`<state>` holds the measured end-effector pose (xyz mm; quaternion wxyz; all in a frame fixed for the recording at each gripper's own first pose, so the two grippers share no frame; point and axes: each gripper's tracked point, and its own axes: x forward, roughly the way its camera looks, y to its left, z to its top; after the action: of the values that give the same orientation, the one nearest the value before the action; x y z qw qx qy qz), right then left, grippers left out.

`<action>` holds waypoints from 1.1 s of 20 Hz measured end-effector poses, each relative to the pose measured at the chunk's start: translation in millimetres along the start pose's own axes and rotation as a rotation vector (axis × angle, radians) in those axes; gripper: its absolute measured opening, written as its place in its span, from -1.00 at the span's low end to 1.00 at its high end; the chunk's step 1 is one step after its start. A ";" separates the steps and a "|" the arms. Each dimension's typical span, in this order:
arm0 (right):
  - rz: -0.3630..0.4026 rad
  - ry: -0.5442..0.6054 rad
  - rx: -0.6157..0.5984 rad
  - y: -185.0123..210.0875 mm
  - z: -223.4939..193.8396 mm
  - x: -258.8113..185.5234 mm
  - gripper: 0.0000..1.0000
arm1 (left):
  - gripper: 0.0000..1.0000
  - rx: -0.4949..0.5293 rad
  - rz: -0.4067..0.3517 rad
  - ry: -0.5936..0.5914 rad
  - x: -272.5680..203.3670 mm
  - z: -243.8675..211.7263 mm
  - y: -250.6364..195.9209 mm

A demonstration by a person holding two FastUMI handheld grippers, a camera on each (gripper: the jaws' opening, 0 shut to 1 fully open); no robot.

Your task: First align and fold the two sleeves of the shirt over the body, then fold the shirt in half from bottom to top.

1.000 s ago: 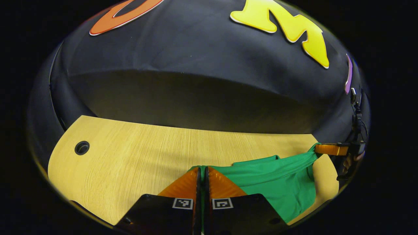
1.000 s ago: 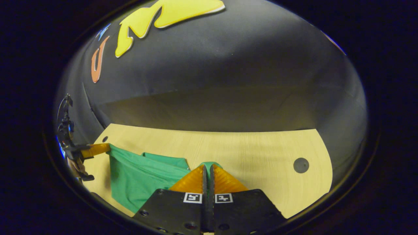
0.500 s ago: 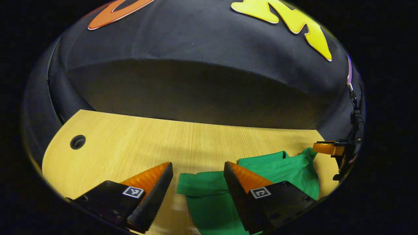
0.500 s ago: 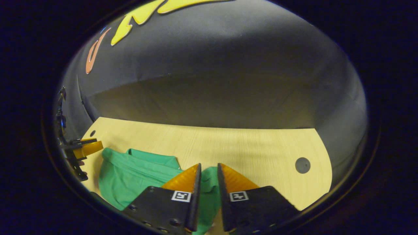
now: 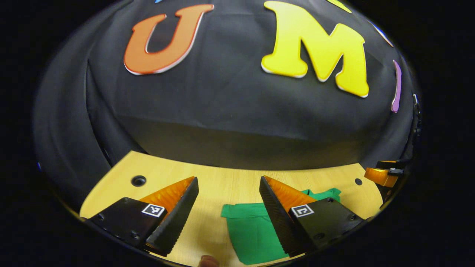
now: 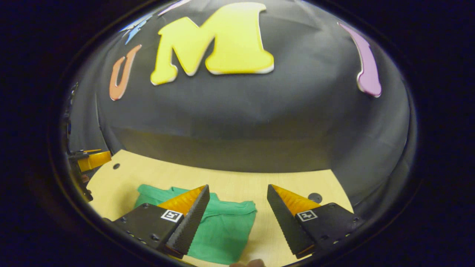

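Observation:
The green shirt [image 5: 252, 230] lies folded flat on the wooden table [image 5: 226, 183]. In the left gripper view my left gripper [image 5: 228, 185] is open above the table, the shirt's left edge lying between and under its fingers. My right gripper [image 5: 380, 174] shows at the far right edge there. In the right gripper view the green shirt [image 6: 226, 230] lies below and left, and my right gripper [image 6: 237, 191] is open over its right edge. My left gripper [image 6: 91, 160] shows at the far left edge of that view. Neither gripper touches the cloth.
The table has round cable holes [image 5: 138, 181] [image 6: 314, 197] near its back corners. The black booth wall rises right behind the table's back edge. A fingertip [image 5: 207, 260] of a person shows at the bottom of the left gripper view.
Both grippers were shut on the shirt's top edge a second ago. They have opened, let the cloth drop flat, and lifted up and back from it.

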<state>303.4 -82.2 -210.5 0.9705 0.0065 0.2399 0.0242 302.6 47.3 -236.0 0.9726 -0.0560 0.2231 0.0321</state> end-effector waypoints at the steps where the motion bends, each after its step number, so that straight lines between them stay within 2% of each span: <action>1: 0.004 -0.033 -0.006 7.1 11.9 -23.3 0.91 | 1.00 -0.005 0.000 -0.028 -22.0 15.7 -0.3; 5: -0.005 -0.158 -0.016 29.7 47.8 -112.6 0.91 | 1.00 0.036 0.003 -0.147 -110.5 68.8 -6.4; 9: -0.011 -0.258 -0.024 50.4 70.1 -189.8 0.89 | 1.00 0.052 -0.011 -0.233 -187.9 96.9 -18.3; 12: -0.023 -0.308 -0.029 50.8 73.6 -236.3 0.94 | 1.00 0.047 -0.021 -0.263 -240.4 100.0 -25.5; 17: -0.060 -0.368 -0.017 54.3 68.7 -315.4 0.93 | 1.00 0.047 -0.065 -0.296 -302.3 99.6 -41.0; 22: -0.085 -0.406 0.013 51.7 56.4 -364.3 0.93 | 1.00 0.071 -0.072 -0.335 -346.3 97.8 -57.7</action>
<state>5.4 -48.8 10.1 0.9990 0.0073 0.0394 -0.0200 38.7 -10.9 8.4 0.9981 -0.0237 0.0568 -0.0019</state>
